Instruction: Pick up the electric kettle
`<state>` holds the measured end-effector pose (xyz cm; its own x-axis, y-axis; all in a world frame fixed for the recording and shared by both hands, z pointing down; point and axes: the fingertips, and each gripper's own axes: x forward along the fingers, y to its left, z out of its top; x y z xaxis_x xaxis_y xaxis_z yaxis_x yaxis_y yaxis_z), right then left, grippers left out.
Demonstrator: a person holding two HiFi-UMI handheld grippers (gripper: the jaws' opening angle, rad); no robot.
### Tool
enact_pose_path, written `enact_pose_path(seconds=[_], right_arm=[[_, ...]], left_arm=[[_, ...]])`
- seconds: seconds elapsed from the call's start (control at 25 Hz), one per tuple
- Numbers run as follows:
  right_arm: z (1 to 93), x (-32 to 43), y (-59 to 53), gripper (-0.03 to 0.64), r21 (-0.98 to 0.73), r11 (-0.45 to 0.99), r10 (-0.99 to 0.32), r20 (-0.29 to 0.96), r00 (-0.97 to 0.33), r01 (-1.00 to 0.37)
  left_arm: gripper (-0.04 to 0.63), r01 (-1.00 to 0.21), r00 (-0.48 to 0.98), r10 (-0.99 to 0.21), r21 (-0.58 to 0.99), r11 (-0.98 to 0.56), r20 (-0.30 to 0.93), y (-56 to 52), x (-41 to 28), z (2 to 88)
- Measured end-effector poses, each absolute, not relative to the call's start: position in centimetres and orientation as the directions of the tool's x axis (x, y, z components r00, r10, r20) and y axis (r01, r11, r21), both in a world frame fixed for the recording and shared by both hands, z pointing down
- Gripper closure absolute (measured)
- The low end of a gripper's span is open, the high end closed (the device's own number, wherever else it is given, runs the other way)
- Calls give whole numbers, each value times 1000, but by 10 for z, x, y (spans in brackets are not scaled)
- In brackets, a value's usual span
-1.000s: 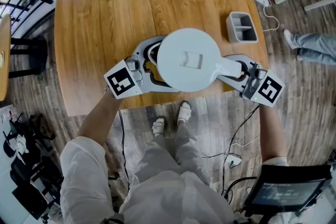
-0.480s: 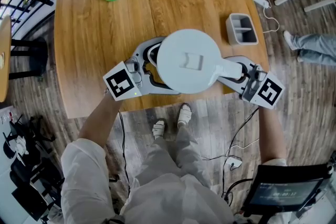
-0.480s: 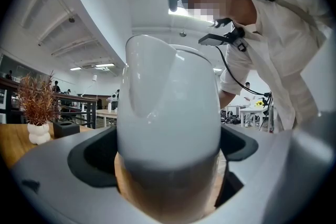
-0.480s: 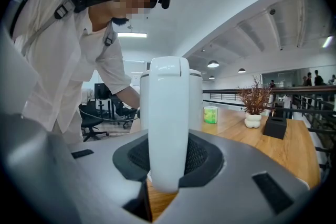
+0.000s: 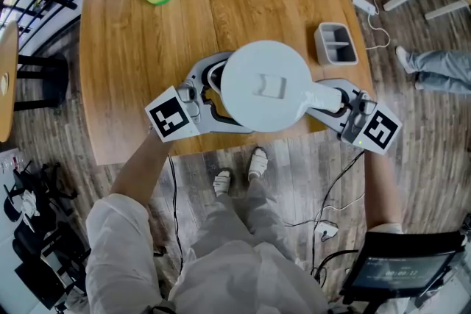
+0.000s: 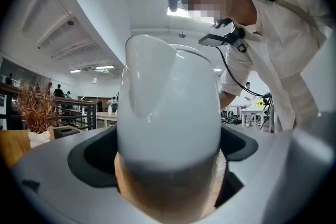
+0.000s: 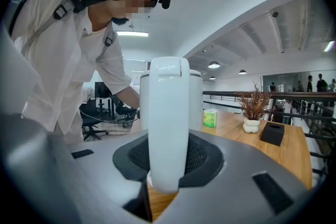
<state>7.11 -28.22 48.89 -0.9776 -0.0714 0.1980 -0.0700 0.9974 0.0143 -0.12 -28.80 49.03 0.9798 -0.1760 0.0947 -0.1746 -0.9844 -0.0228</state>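
Currently the white electric kettle [image 5: 265, 84] is over the near edge of the wooden table [image 5: 132, 48]; the left gripper [image 5: 215, 92] is spread wide, pads pressed on its body; the right gripper [image 5: 331, 99] is nearly closed, clamping its handle

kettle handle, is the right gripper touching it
Touching. The right gripper view shows the right gripper with its dark pads pressed against both sides of the white handle.
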Motion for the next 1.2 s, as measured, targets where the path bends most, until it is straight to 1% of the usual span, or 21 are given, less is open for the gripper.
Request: enact_pose_path(seconds=[0.44, 0.84, 1.2], right_arm=[[446, 77, -276, 518, 58, 996, -79, 186, -979, -69], [395, 79, -260, 518, 67, 995, -83, 176, -981, -72], [352, 85, -240, 518, 48, 998, -57, 206, -977, -48]], left_arm=[[11, -177, 981, -181, -47, -983, 73, -283, 4, 447], [11, -173, 984, -175, -40, -984, 42, -268, 6, 392], [11, -182, 983, -182, -39, -983, 23, -251, 8, 340]])
